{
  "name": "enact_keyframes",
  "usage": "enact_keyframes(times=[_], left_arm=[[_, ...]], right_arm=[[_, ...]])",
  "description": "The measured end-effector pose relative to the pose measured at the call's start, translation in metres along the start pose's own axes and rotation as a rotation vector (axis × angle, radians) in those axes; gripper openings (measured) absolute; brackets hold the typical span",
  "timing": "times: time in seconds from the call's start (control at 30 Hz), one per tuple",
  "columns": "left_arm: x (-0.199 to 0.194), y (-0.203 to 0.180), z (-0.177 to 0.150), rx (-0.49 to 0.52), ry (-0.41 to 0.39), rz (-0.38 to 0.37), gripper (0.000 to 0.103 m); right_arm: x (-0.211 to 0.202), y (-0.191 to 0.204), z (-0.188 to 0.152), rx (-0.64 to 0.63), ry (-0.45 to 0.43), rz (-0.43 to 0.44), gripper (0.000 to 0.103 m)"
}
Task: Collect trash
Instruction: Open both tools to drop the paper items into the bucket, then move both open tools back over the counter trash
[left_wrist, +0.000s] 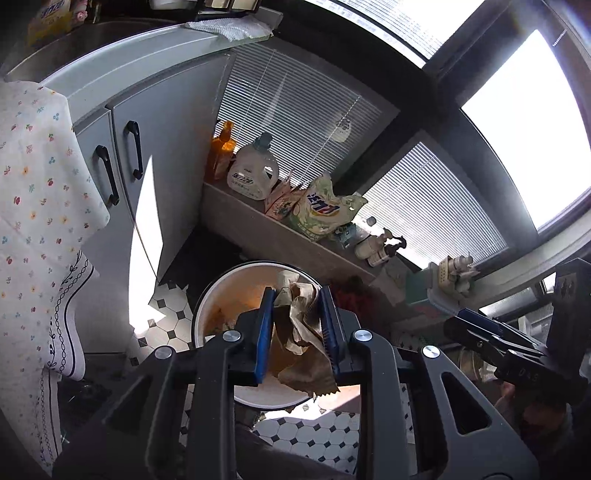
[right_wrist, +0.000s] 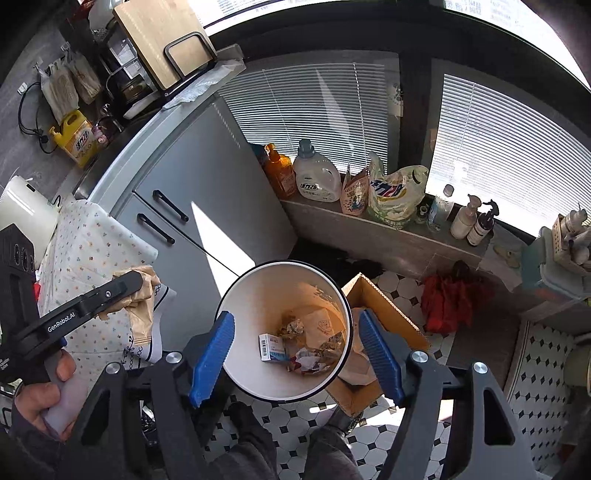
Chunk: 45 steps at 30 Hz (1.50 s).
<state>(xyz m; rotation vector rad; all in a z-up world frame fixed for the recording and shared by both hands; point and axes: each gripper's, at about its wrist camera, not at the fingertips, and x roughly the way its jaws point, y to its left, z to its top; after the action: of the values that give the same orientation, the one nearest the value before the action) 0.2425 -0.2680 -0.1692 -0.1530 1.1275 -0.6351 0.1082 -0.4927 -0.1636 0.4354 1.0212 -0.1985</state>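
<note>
Two claws hover near the bin (right_wrist: 240, 373): left claw (left_wrist: 297, 325) clamps crumpled brown paper (left_wrist: 299, 339), right claw (right_wrist: 295, 354) gapes empty.

Tiled floor (right_wrist: 402, 291) under bin (right_wrist: 236, 373), cardboard box (right_wrist: 384, 299), red cloth (right_wrist: 447, 302).

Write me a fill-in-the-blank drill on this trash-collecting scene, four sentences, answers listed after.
1. The left gripper is shut on a crumpled brown ____.
2. The right gripper has its jaws ____ and holds nothing.
3. The round white trash bin stands on a black-and-white ____ floor.
4. Right of the bin sits an open ____ box.

Answers: paper wrapper; open; tiled; cardboard
</note>
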Motion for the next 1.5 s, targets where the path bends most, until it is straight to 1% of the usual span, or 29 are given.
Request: enact_keyframes(times=[0.1, 0.13, 0.17, 0.23, 0.27, 0.3, 0.37, 0.4, 0.53, 0.6, 0.63, 0.67, 0.7, 0.77, 0.83, 1.03, 1.27, 1.5], left_arm=[[0.013, -0.009, 0.000, 0.008, 0.024, -0.017, 0.028], [0.016, -0.011, 0.001, 0.008, 0.031, -0.031, 0.034], [0.019, -0.015, 0.001, 0.009, 0.038, -0.046, 0.042], [0.022, -0.019, 0.002, 0.023, 0.045, -0.058, 0.051], [0.023, -0.021, 0.003, 0.032, 0.048, -0.057, 0.054], [0.024, -0.022, 0.004, 0.036, 0.052, -0.058, 0.056], [0.023, -0.020, 0.006, 0.035, 0.059, -0.065, 0.065], [0.022, -0.018, 0.007, 0.035, 0.060, -0.065, 0.066], [0.010, -0.006, 0.011, 0.032, 0.046, -0.041, 0.071], [0.000, 0.003, 0.014, 0.020, 0.028, -0.024, 0.076], [-0.006, 0.008, 0.016, 0.015, 0.016, -0.011, 0.081], [-0.013, 0.014, 0.017, 0.011, 0.002, 0.003, 0.086], [-0.021, 0.020, 0.019, 0.007, -0.012, 0.017, 0.087], [-0.037, 0.034, 0.022, -0.002, -0.038, 0.045, 0.094], [-0.052, 0.049, 0.024, -0.018, -0.062, 0.065, 0.097], [-0.103, 0.098, 0.027, -0.090, -0.129, 0.137, 0.097], [-0.164, 0.155, 0.021, -0.154, -0.210, 0.225, 0.097], [-0.216, 0.220, 0.007, -0.253, -0.274, 0.306, 0.097]], right_arm=[[-0.003, -0.011, -0.001, 0.018, -0.005, -0.012, 0.070], [-0.004, -0.013, -0.001, 0.024, -0.007, -0.015, 0.070], [-0.004, -0.015, -0.001, 0.030, -0.009, -0.017, 0.070], [-0.005, -0.017, 0.000, 0.039, -0.012, -0.020, 0.070], [-0.005, -0.017, -0.001, 0.043, -0.014, -0.020, 0.070], [-0.005, -0.017, -0.001, 0.046, -0.015, -0.020, 0.070], [-0.004, -0.015, -0.001, 0.050, -0.015, -0.017, 0.070], [-0.003, -0.014, -0.001, 0.051, -0.015, -0.015, 0.070], [-0.001, -0.002, 0.001, 0.044, -0.016, -0.002, 0.070], [0.000, 0.008, 0.004, 0.034, -0.018, 0.008, 0.071], [0.000, 0.014, 0.005, 0.028, -0.022, 0.014, 0.072], [0.000, 0.020, 0.006, 0.021, -0.026, 0.019, 0.075], [0.000, 0.028, 0.008, 0.013, -0.032, 0.024, 0.079], [0.000, 0.044, 0.011, -0.005, -0.044, 0.035, 0.084], [0.001, 0.061, 0.014, -0.019, -0.053, 0.046, 0.088], [0.001, 0.120, 0.021, -0.084, -0.071, 0.096, 0.095], [0.007, 0.191, 0.025, -0.151, -0.077, 0.154, 0.095], [0.012, 0.259, 0.024, -0.226, -0.074, 0.210, 0.095]])
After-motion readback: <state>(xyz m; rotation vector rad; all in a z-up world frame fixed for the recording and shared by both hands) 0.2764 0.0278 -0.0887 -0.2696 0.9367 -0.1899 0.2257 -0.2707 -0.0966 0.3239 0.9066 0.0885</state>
